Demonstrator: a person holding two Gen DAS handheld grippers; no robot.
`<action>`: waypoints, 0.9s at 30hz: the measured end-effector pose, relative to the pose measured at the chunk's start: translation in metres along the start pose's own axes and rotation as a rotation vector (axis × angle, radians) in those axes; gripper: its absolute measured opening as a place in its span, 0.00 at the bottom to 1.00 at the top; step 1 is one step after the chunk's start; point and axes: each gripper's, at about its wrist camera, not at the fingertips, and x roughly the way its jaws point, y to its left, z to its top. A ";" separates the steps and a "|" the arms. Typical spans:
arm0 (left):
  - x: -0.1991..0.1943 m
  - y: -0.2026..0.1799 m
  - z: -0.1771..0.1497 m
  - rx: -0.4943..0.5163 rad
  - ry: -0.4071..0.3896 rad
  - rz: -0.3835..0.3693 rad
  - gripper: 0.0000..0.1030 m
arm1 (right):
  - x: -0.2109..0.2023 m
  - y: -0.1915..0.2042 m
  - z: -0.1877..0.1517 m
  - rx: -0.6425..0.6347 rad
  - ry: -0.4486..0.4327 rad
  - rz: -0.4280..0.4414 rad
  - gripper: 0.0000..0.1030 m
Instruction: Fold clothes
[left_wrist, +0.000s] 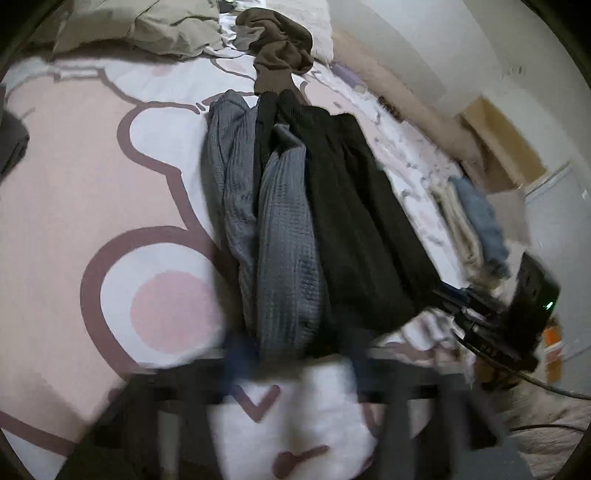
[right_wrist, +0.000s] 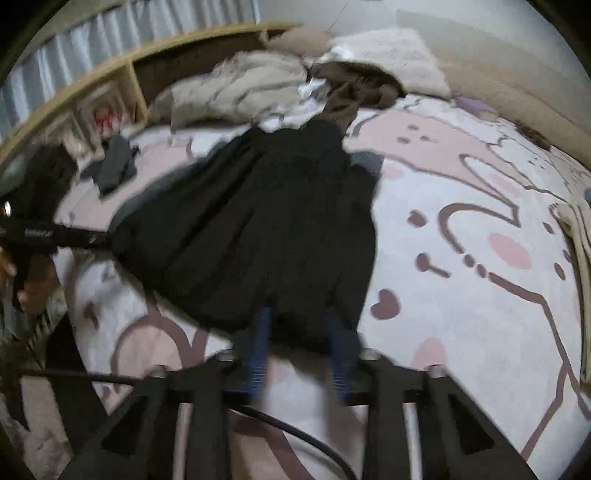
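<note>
A black pleated garment (left_wrist: 351, 206) with a grey textured lining (left_wrist: 284, 236) lies stretched on the pink and white bedsheet (left_wrist: 74, 166). My left gripper (left_wrist: 291, 354) holds its near hem, fingers blurred, jaws around the cloth. My right gripper (left_wrist: 472, 310) holds the other corner. In the right wrist view the black garment (right_wrist: 258, 229) spreads ahead, my right gripper (right_wrist: 303, 332) has blue fingers (right_wrist: 258, 339) pinching its near edge, and my left gripper (right_wrist: 74, 236) holds the left corner.
A brown garment (left_wrist: 280, 48) and beige clothes (left_wrist: 159, 29) are piled at the far end. Folded cream and blue clothes (left_wrist: 472, 221) are stacked at the bed's right edge. A dark grey item (right_wrist: 114, 166) lies near a wooden shelf (right_wrist: 110, 74). A cable (right_wrist: 295, 428) trails below.
</note>
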 end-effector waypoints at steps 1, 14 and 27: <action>-0.002 0.001 0.001 0.006 0.008 0.003 0.25 | 0.001 0.001 0.001 -0.016 0.020 -0.011 0.09; -0.040 0.015 -0.010 0.112 -0.021 0.165 0.19 | 0.002 -0.037 -0.004 0.022 0.102 -0.066 0.05; -0.060 -0.076 -0.076 0.872 -0.203 0.525 0.54 | -0.082 -0.026 -0.023 -0.061 0.089 -0.250 0.74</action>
